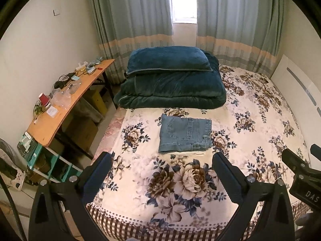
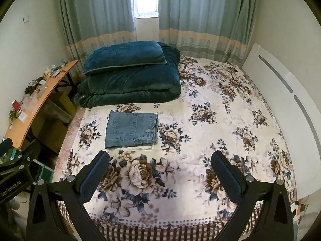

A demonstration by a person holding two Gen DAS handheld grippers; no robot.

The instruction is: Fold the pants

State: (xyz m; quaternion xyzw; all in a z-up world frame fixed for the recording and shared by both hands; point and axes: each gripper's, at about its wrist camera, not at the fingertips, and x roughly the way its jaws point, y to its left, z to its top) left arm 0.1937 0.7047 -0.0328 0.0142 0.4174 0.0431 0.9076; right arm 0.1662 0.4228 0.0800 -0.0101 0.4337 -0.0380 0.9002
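A bed with a flowered cover fills the room, curtains and a bright window at its far end. A dark teal quilt with a pillow on top lies far left on the bed. A cluttered desk stands along the left wall. The jeans lie folded just near of the quilt, on something pale. Both grippers hover over the near edge, touching nothing: the left gripper spread wide, the right gripper likewise.
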